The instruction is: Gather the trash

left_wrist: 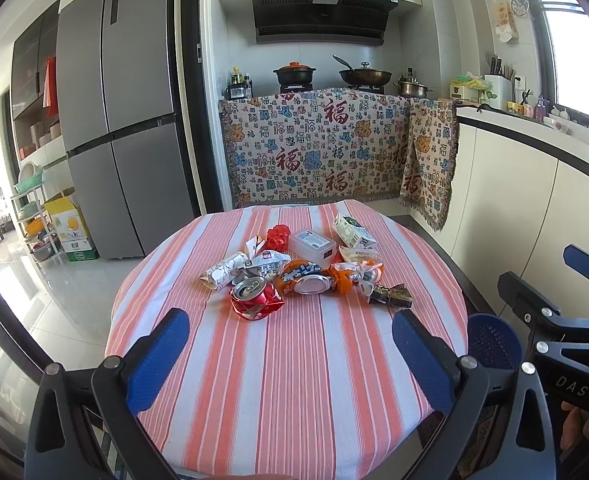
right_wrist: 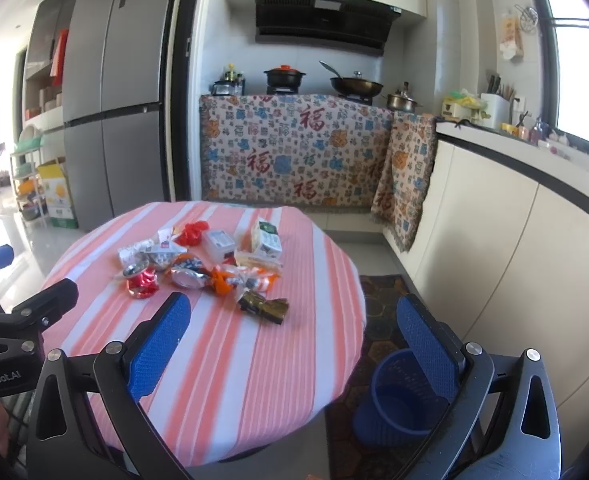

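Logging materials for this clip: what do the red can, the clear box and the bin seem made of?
Red can: thin metal, glossy, crumpled, silver top with pull tab. Clear box: probably rigid plastic, translucent, labelled lid. Bin: likely moulded plastic, matte blue, perforated mesh wall.

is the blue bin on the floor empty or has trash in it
Empty, as far as it shows: the right wrist view looks into the blue bin and its visible inside is bare; the right claw hides part.

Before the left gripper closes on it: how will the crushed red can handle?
The crushed red can is dented and flattened, so it probably won't roll. Likely empty and light; it may skid on the striped tablecloth if nudged. Crumpled metal could deform further, so the grip may shift.
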The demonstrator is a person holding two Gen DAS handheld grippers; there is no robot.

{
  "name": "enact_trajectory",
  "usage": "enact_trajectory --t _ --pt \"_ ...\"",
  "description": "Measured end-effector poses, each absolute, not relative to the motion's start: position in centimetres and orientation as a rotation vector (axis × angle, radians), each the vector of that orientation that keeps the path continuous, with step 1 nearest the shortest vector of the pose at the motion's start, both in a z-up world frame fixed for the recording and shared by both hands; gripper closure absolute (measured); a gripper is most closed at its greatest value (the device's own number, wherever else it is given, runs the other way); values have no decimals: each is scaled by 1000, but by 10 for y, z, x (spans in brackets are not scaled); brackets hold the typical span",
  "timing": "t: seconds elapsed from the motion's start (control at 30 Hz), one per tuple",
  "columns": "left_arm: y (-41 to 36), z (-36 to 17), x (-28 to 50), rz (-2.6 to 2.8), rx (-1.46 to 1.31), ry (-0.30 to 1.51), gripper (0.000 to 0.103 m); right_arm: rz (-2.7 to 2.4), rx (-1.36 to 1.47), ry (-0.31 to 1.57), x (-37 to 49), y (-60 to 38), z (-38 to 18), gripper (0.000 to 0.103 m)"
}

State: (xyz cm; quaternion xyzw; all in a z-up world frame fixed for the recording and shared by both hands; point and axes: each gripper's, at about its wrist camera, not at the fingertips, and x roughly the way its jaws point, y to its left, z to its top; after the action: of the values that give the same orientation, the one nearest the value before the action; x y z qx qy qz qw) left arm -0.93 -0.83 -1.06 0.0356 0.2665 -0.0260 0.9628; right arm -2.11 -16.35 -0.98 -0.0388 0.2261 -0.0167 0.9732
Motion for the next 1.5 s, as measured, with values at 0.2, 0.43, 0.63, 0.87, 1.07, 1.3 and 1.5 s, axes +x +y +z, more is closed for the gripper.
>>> enact_trajectory --t 0.2,0.43,0.63,0.87,1.07,1.3,1.5 --pt "-8 -10 -9 -53 72 540 0 -36 -77 458 -22 -165 -10 0" --pt "-9 -10 -9 -53 72 540 0 -36 -78 457 -22 -165 -10 0" --pt "-9 -9 -9 -53 72 540 0 -37 -78 458 -22 -165 -10 0" --pt "-13 -15 -10 -58 78 541 0 -37 -78 458 -22 -165 -10 0" --pt "-14 -15 -9 -64 81 545 0 -36 -77 459 -22 -165 -10 0" --pt "-12 -12 -8 -65 80 551 0 -37 -78 459 -21 -164 -10 0" --pt "-11 -11 -8 -69 79 555 0 -37 -76 459 -22 -166 -10 0"
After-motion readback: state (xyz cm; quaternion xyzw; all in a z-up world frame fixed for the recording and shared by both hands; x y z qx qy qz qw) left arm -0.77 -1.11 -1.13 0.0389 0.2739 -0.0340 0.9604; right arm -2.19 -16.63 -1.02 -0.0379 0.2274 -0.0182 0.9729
